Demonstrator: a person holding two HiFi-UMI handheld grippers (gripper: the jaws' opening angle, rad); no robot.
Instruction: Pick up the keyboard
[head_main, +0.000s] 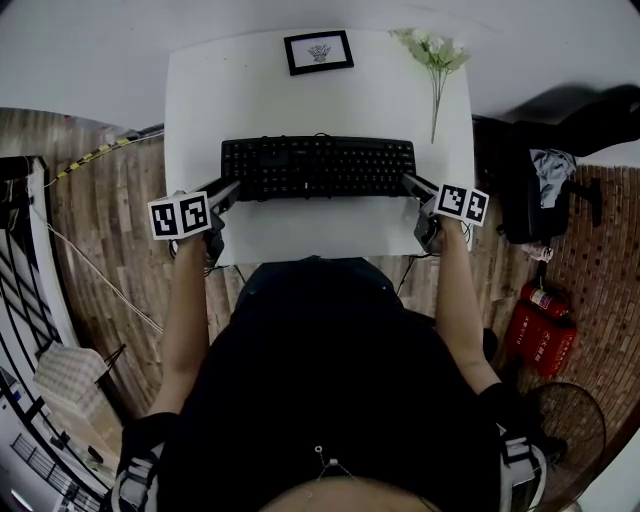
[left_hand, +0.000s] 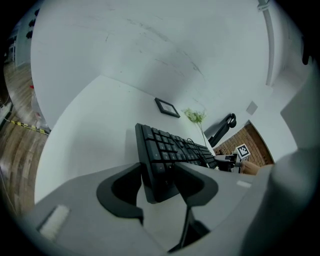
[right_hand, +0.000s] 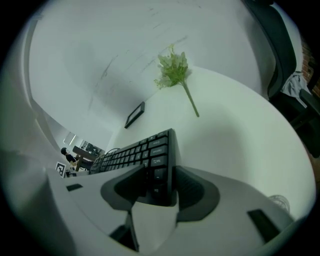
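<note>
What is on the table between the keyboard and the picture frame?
Only bare white table, seen in the head view; a small cable loop sits at the back edge of the keyboard.

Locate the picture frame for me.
In the head view, the picture frame sits at the far edge of the white table, beyond the keyboard, left of the flower sprig.

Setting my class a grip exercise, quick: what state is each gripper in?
Left gripper: closed on the keyboard, left end.
Right gripper: closed on the keyboard's right end.
</note>
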